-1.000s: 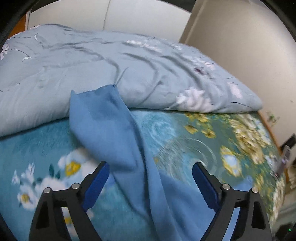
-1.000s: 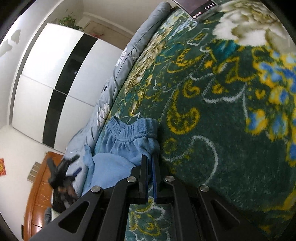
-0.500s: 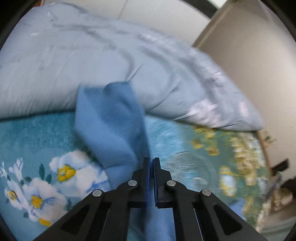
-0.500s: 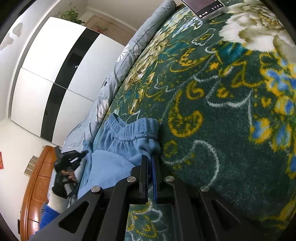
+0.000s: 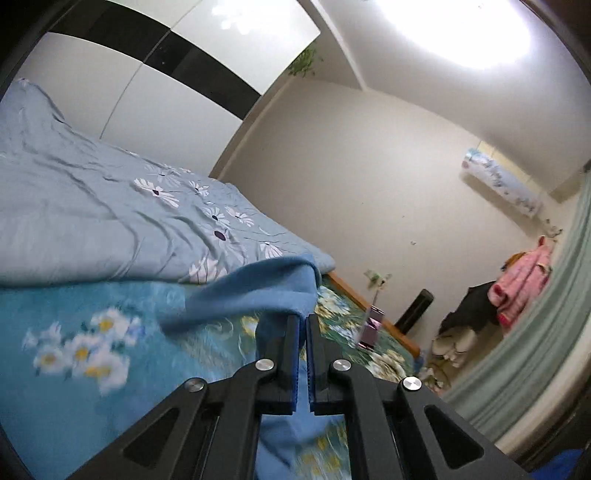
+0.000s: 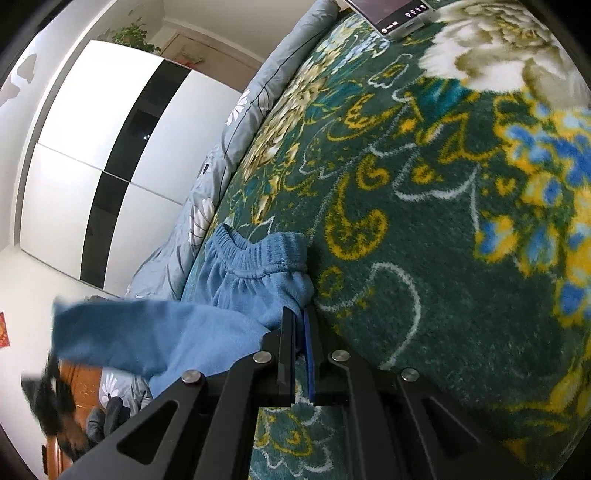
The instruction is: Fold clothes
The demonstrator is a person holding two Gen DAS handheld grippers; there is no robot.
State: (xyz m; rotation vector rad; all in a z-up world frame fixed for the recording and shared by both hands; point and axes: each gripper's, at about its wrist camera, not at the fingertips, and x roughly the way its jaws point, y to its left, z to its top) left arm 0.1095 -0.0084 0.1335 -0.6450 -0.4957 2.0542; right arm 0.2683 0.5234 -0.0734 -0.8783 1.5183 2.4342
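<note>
The blue fleece trousers (image 6: 258, 266) lie on the floral bed blanket (image 6: 424, 221), elastic waistband toward the quilt. My right gripper (image 6: 300, 317) is shut on the waistband's near corner and rests low on the blanket. My left gripper (image 5: 302, 319) is shut on the end of a trouser leg (image 5: 258, 291), and the fabric drapes over its fingertips above the bed. In the right wrist view that leg (image 6: 140, 332) stretches out in the air to the left. The left gripper (image 6: 48, 398) is a dark blur beneath the leg's far end.
A pale blue daisy quilt (image 5: 110, 206) is bunched along the bed's far side, before a white and black wardrobe (image 6: 92, 166). A phone on a stand (image 5: 371, 328) sits near the bed's edge. A tablet-like device (image 6: 399, 14) lies on the blanket. Clothes (image 5: 517, 288) hang by a green curtain (image 5: 535, 339).
My left gripper went from open around the trouser leg to shut on it, then swung it up off the bed and across. The right gripper stayed put.
</note>
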